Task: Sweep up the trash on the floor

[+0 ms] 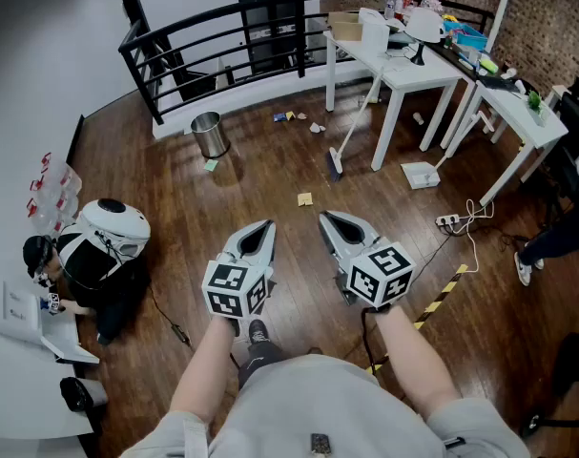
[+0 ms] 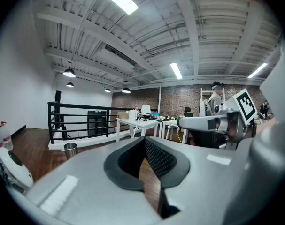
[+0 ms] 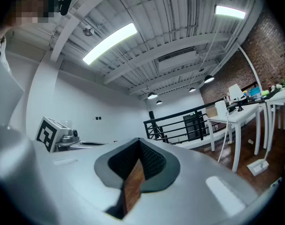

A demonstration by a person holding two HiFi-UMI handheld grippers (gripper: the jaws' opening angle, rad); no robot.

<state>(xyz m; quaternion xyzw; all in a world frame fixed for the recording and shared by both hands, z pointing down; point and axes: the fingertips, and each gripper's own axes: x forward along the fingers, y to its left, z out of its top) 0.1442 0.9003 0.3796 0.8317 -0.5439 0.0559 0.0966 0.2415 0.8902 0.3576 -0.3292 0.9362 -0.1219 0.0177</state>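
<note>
Head view: trash lies loose on the wood floor. A cluster of scraps (image 1: 291, 118) sits at upper centre near the railing, a yellow scrap (image 1: 305, 199) at mid-frame, and a green scrap (image 1: 211, 165) just beside the steel bin (image 1: 210, 134). Broom (image 1: 335, 163) leans against the white tabletop (image 1: 403, 70), head on the floor. Dustpan (image 1: 420, 175) rests to its right by the table legs.

Left gripper (image 1: 266, 227) and right gripper (image 1: 330, 219) hover at lower centre, well apart from both tools. Jaws of each are pressed together on nothing.

Step in hand, as judged: fetch the broom.
- Part the jaws before reaching the handle, clamp mid-handle, keep it upright.
- Mind the power strip cable (image 1: 451, 220) near the dustpan.
- Sweep the yellow scrap toward the cluster to make one pile.
</note>
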